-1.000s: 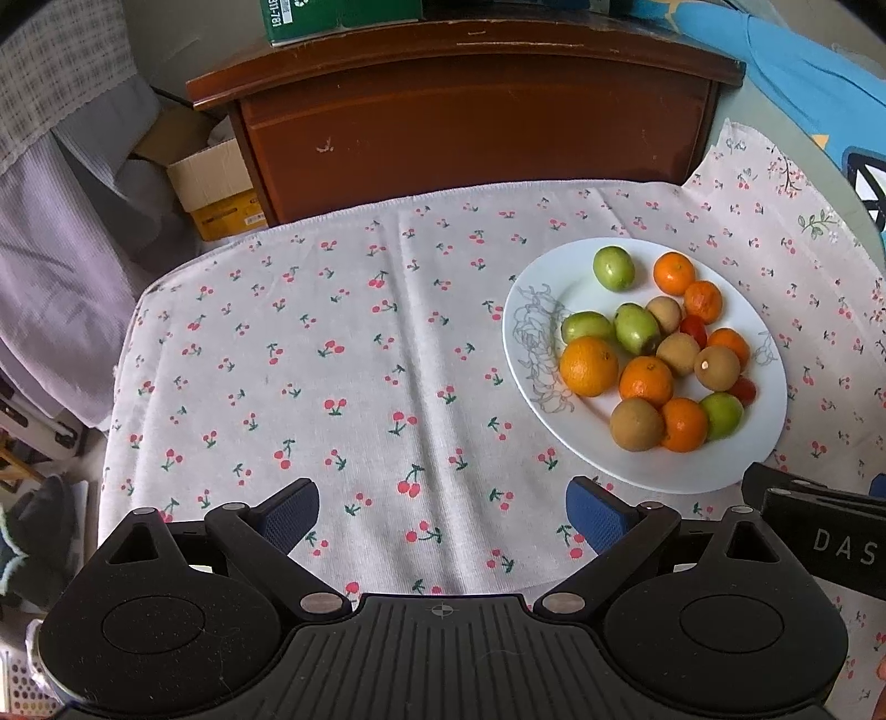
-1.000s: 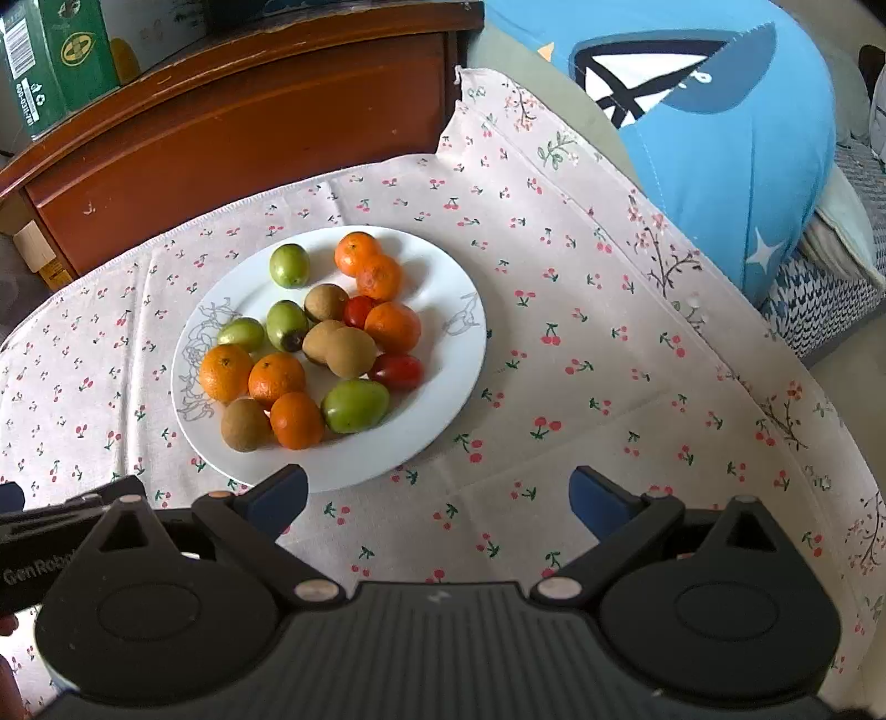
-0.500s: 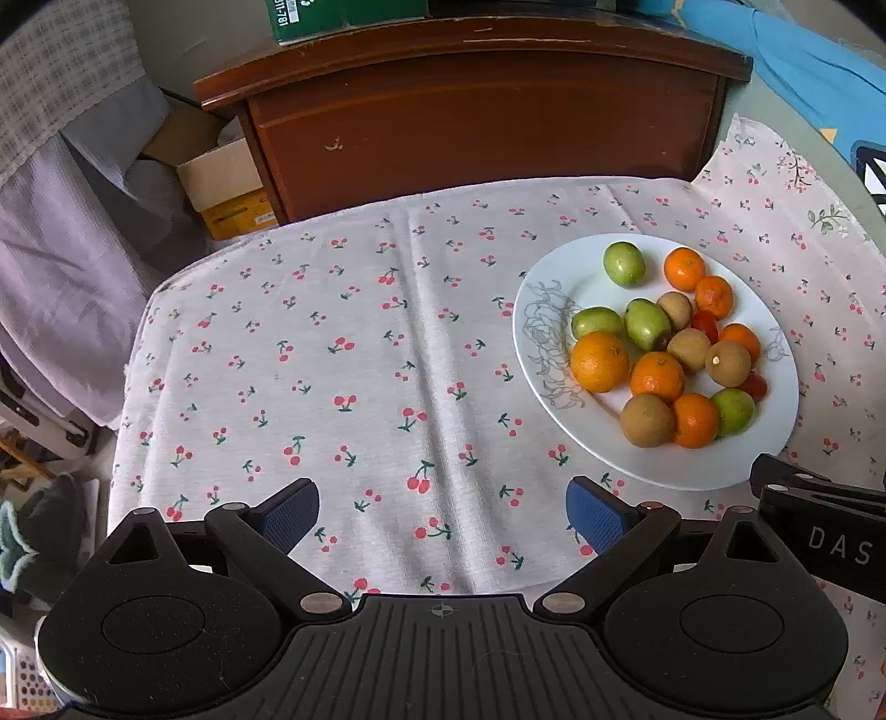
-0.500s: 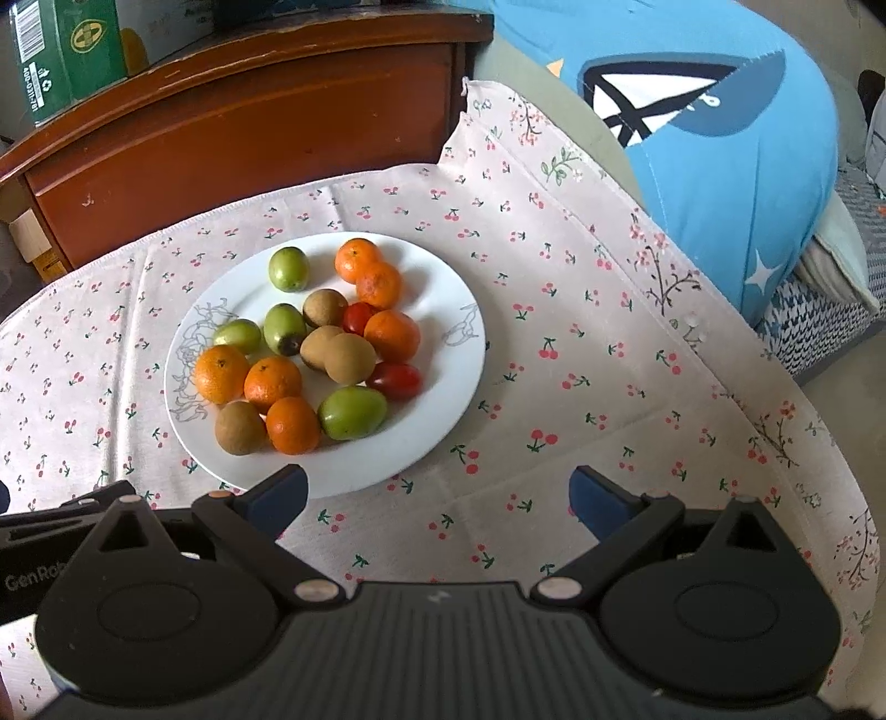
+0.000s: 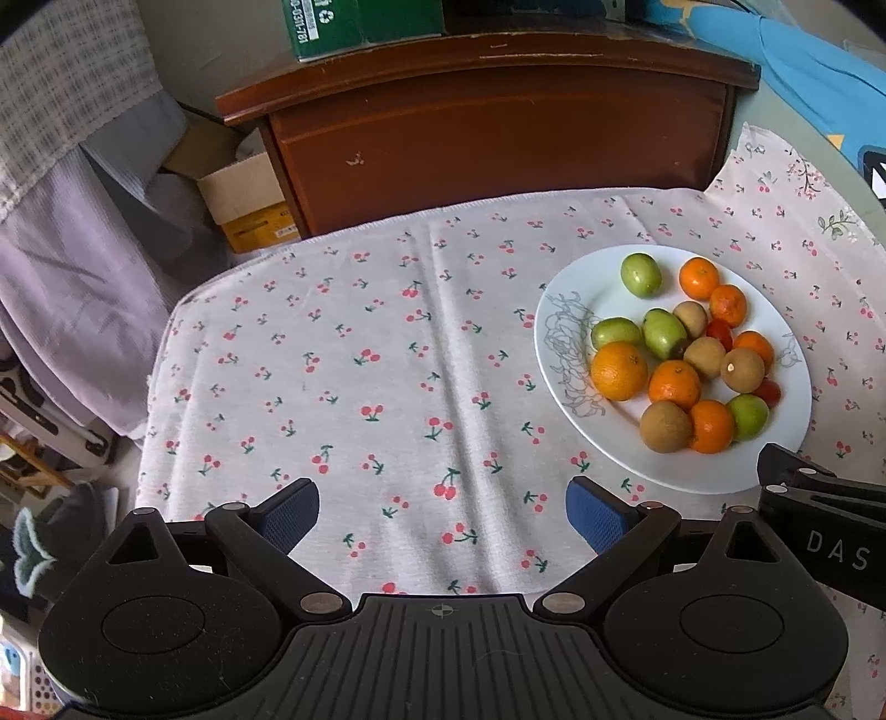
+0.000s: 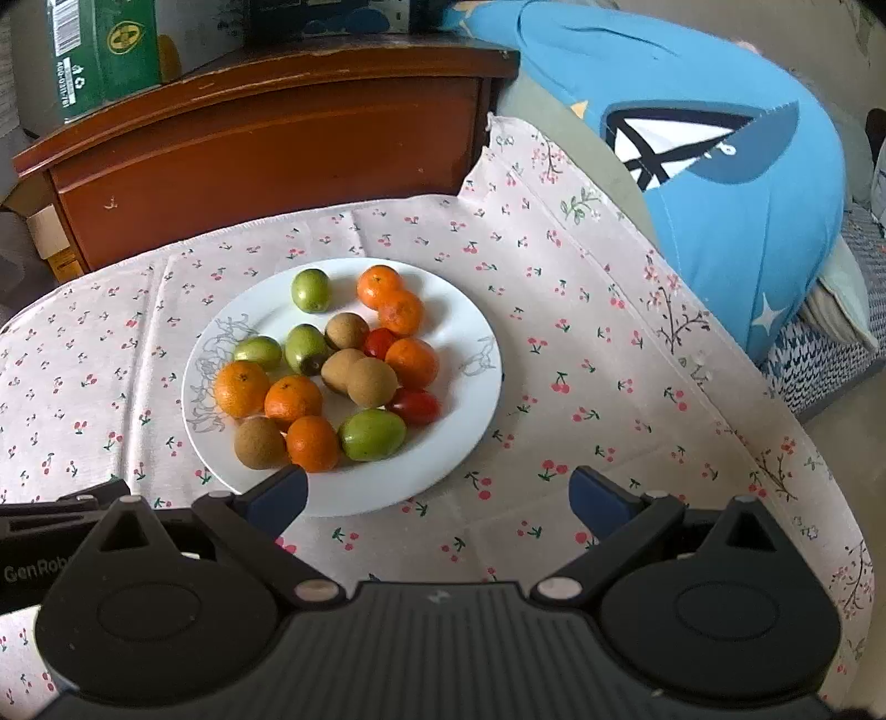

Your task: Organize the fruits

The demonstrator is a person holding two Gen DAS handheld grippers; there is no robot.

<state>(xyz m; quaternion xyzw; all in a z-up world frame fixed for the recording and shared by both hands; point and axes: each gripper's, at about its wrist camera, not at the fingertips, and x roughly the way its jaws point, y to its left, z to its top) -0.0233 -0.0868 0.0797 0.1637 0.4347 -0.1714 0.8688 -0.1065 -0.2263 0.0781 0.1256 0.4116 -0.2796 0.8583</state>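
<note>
A white plate [image 5: 775,327] [image 6: 470,332] on the cherry-print cloth holds several oranges [image 5: 618,370] [image 6: 242,388], green fruits [image 5: 640,274] [image 6: 372,434], brown kiwis [image 5: 665,426] [image 6: 371,381] and red tomatoes [image 6: 415,406]. My left gripper [image 5: 442,515] is open and empty over the cloth, left of the plate. My right gripper [image 6: 438,498] is open and empty at the plate's near rim; its left finger overlaps the rim in view. Each gripper's body shows at the edge of the other view.
A brown wooden cabinet [image 5: 498,127] [image 6: 266,144] stands behind the table with a green box [image 6: 105,50] on top. Cardboard boxes [image 5: 243,199] and grey cloth [image 5: 66,238] lie at left. A blue cushion [image 6: 736,183] lies at right.
Both grippers have pulled back and tilted up a little, so the plate sits lower and the cabinet shows more. Both stay open and empty.
</note>
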